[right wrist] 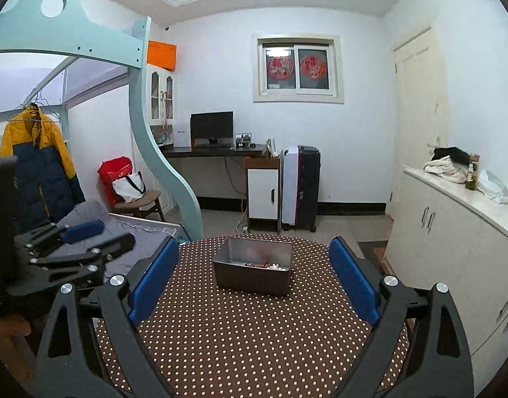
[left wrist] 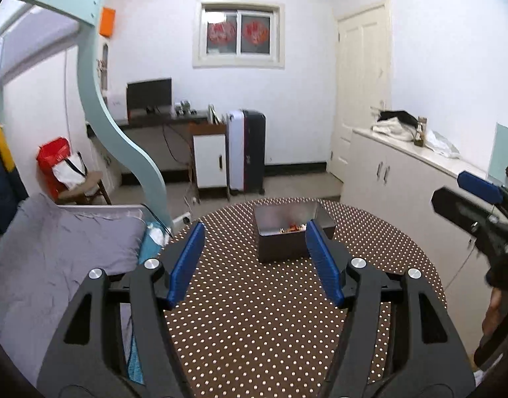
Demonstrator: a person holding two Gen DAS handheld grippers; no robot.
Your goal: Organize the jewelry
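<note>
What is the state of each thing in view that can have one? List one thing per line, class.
left gripper: open, holding nothing
right gripper: open, holding nothing
metal box: lidless, upright on the table
jewelry: heaped inside the box
door: closed
monitor: off

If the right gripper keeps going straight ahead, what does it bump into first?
Probably the metal box on the dotted table. It sits dead ahead of the open right gripper, nothing between them.

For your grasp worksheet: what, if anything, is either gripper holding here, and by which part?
Nothing is held. The left gripper and right gripper are both open and empty above the table; the jewelry lies in the metal box.
</note>
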